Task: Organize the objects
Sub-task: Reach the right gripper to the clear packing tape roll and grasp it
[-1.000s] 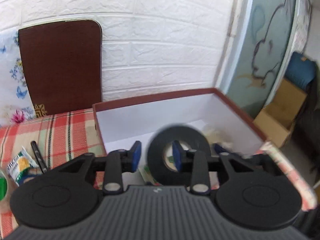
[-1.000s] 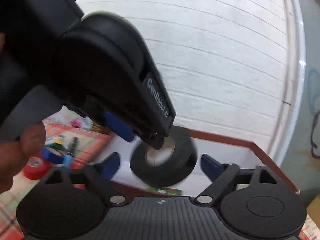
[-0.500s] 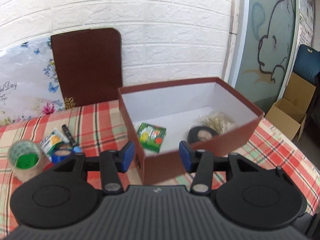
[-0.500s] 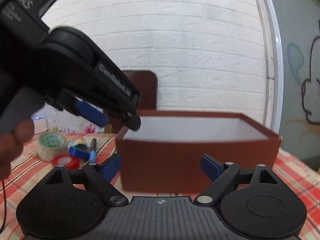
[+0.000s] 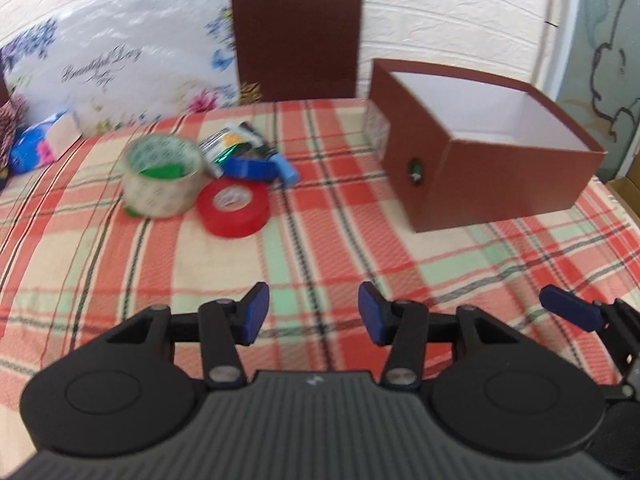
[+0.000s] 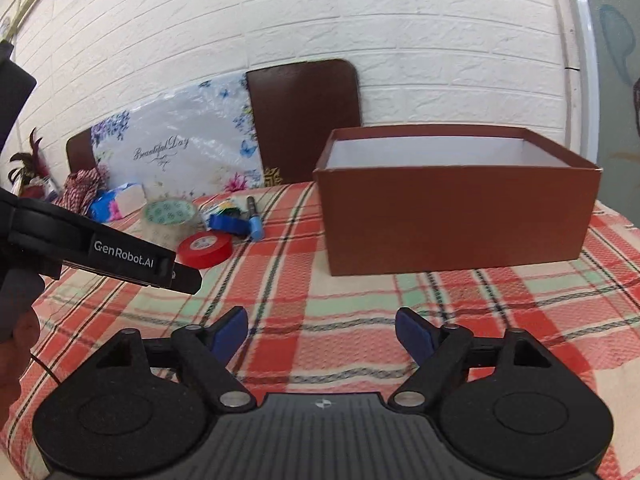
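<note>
My left gripper (image 5: 312,312) hovers open over the plaid tablecloth (image 5: 328,248) with nothing between its blue pads. Ahead of it to the left lie a red tape roll (image 5: 233,208), a clear tape roll (image 5: 162,178), a blue tape roll (image 5: 250,169), a blue marker (image 5: 286,168) and a foil packet (image 5: 224,148). The open brown box (image 5: 480,184) stands to the right. My right gripper (image 6: 322,332) faces the box (image 6: 452,224) from a short way off. Its jaws are closing on nothing. The box's contents are hidden.
A dark brown board (image 5: 296,32) and a floral sheet (image 5: 120,68) lean on the white brick wall. A blue tissue pack (image 5: 40,144) lies at the far left. A cardboard box (image 5: 630,184) sits beyond the table's right edge.
The black tape roll left my left gripper and landed in the box. Both grippers then pulled back from the box, the left one swinging left toward the tape rolls.
</note>
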Available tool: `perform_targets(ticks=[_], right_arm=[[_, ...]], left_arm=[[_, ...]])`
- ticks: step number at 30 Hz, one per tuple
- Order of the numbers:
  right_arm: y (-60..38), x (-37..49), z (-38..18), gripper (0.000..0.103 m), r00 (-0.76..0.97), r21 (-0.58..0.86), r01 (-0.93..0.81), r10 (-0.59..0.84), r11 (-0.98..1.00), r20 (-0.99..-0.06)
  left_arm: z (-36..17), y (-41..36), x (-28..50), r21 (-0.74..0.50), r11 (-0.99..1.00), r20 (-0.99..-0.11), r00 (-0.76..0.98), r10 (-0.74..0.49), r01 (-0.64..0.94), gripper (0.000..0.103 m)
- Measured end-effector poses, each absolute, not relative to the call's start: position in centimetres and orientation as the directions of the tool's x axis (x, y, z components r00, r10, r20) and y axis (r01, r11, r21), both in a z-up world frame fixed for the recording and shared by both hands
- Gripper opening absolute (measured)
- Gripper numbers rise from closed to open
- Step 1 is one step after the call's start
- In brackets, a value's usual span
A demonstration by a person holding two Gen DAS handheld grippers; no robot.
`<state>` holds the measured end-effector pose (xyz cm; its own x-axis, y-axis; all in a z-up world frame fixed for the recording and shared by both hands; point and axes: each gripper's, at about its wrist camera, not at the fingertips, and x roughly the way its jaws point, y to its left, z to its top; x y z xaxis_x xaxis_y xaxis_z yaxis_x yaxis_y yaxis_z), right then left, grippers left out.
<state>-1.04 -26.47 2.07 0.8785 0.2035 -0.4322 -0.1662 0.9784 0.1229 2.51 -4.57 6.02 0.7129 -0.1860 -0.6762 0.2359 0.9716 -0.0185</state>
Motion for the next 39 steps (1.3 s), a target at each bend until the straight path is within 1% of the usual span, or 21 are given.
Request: perform_targets(ticks=[5, 8, 9, 12, 15, 16, 17, 18, 19, 20, 23, 25, 26, 27, 28, 30, 31, 34, 39], right_arm=[[-23.6, -0.4, 1.7, 0.073, 0.848, 0.091, -0.232, 0.247, 0.968, -0.468], [-21.9, 0.4, 1.5, 0.071, 0.825, 0.07, -0.281, 0.278, 0.957, -0.492], [-21.4, 0.8, 1.5, 0.069, 0.815, 0.07, -0.298, 0.292, 0.952, -0.501], [-19.7, 2.3, 1.6, 0.067, 0.791, 0.082, -0.344, 0.336, 0.935, -0.512], [-17.4, 4.6, 2.1, 0.067, 0.774, 0.107, -0.381, 0.38, 0.918, -0.506], [-16.6, 5.5, 2.3, 0.067, 0.769, 0.117, -0.398, 0.4, 0.91, -0.499], [-15.6, 6.4, 2.5, 0.067, 0.769, 0.118, -0.411, 0.413, 0.904, -0.488], [-14.6, 7.3, 2.7, 0.067, 0.772, 0.109, -0.423, 0.42, 0.9, -0.477], [-13.5, 8.1, 2.9, 0.067, 0.773, 0.095, -0.437, 0.427, 0.895, -0.469], [-12.3, 9.0, 3.1, 0.067, 0.772, 0.077, -0.456, 0.437, 0.887, -0.461], [-9.0, 11.7, 3.3, 0.067, 0.765, 0.025, -0.501, 0.457, 0.865, -0.454], [-7.8, 13.7, 3.3, 0.069, 0.763, 0.028, -0.506, 0.462, 0.862, -0.452], [-7.3, 14.8, 3.2, 0.071, 0.764, 0.035, -0.5, 0.46, 0.865, -0.453], [-7.0, 15.8, 3.2, 0.079, 0.769, 0.04, -0.49, 0.453, 0.871, -0.451], [-6.8, 16.7, 3.0, 0.083, 0.775, 0.045, -0.482, 0.449, 0.875, -0.445], [-6.2, 18.4, 2.7, 0.083, 0.785, 0.05, -0.454, 0.426, 0.89, -0.449], [-6.1, 19.1, 2.6, 0.09, 0.782, 0.071, -0.448, 0.429, 0.891, -0.452], [-6.0, 20.3, 2.6, 0.09, 0.789, 0.101, -0.436, 0.433, 0.894, -0.436], [-5.4, 20.5, 2.6, 0.088, 0.785, 0.067, -0.455, 0.435, 0.888, -0.44]], left_arm=[[4.7, -1.4, 3.4, -0.022, 0.982, -0.681, 0.716, -0.152, 0.187, 0.052], [3.8, 1.2, 4.3, -0.023, 0.99, -0.667, 0.735, -0.121, 0.142, 0.053], [3.5, 2.5, 4.8, -0.017, 0.993, -0.66, 0.745, -0.097, 0.114, 0.053], [2.4, 7.6, 6.6, 0.024, 1.0, -0.636, 0.771, 0.024, -0.012, 0.056], [0.6, 12.8, 8.1, 0.127, 0.973, -0.602, 0.765, 0.231, -0.194, 0.058], [-0.3, 14.5, 8.3, 0.15, 0.958, -0.577, 0.765, 0.285, -0.244, 0.067], [-0.9, 16.1, 8.0, 0.123, 0.954, -0.546, 0.784, 0.296, -0.275, 0.08], [-1.0, 17.9, 7.8, 0.011, 0.958, -0.561, 0.792, 0.242, -0.286, 0.08], [-0.9, 19.1, 7.7, -0.057, 0.951, -0.562, 0.797, 0.221, -0.303, 0.08], [-1.0, 19.4, 7.8, -0.063, 0.947, -0.555, 0.799, 0.23, -0.316, 0.08], [-1.0, 18.5, 7.9, -0.02, 0.96, -0.544, 0.808, 0.225, -0.28, 0.08], [-1.1, 18.2, 7.9, -0.02, 0.964, -0.543, 0.813, 0.212, -0.265, 0.08], [-1.2, 18.2, 8.1, -0.03, 0.964, -0.544, 0.813, 0.207, -0.265, 0.08], [-1.1, 18.3, 7.9, -0.041, 0.963, -0.543, 0.815, 0.203, -0.267, 0.08], [-1.1, 18.4, 7.9, -0.046, 0.963, -0.541, 0.817, 0.201, -0.267, 0.08], [-1.1, 17.9, 7.8, -0.048, 0.963, -0.539, 0.819, 0.198, -0.264, 0.08], [-1.1, 17.9, 7.8, -0.051, 0.965, -0.538, 0.821, 0.192, -0.258, 0.08], [-1.2, 17.9, 7.8, -0.055, 0.966, -0.535, 0.825, 0.184, -0.252, 0.08], [-1.2, 18.0, 7.9, -0.056, 0.967, -0.534, 0.826, 0.182, -0.249, 0.08]])
